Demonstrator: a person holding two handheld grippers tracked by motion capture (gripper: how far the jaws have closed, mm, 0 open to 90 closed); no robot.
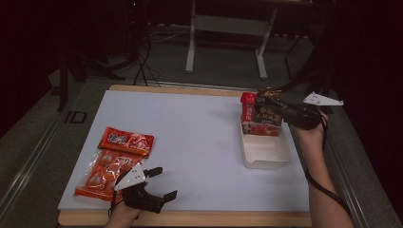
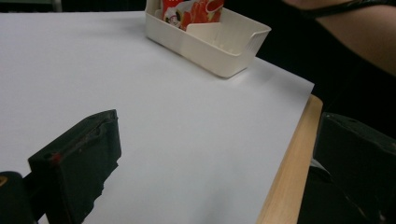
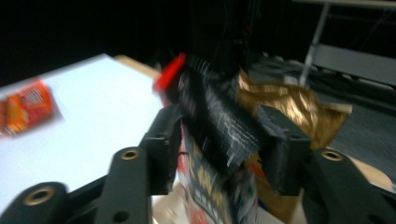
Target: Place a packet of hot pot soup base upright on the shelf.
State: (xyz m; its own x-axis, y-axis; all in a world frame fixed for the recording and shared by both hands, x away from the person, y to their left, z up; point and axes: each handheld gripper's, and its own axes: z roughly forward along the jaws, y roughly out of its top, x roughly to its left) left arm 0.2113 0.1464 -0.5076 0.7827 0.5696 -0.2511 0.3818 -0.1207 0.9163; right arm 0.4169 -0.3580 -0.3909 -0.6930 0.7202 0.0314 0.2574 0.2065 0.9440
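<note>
A: From the high view, where do things stand?

B: The right hand-held gripper [image 1: 280, 110] is at the far right of the desk [image 1: 199, 137], clamped on a dark snack packet [image 1: 267, 116] that stands at the far end of the white bin [image 1: 266, 154]. A red packet [image 1: 247, 107] stands upright just beside it. Two orange-red snack bags [image 1: 116, 161] lie flat near the desk's near-left corner. The left hand-held gripper [image 1: 159, 183] hovers at the near edge beside them, jaws apart and empty.

A: And the left gripper view?

B: Its two black jaws stand wide with bare desk between them. Farther off sits the white bin [image 2: 219, 44], red packaging showing at its far end, near the desk's right edge.

A: The right gripper view?

B: It's blurred, but the jaws pinch the top of the dark snack packet [image 3: 215, 126], with gold foil behind it. The bags [image 3: 25, 109] lie well apart on the desk.

A: So which step is this?

B: I'd judge a packing job: the dark packet is being seated in the bin. Next, the right jaws must let go without tipping it, and the left must turn toward a bag.
</note>
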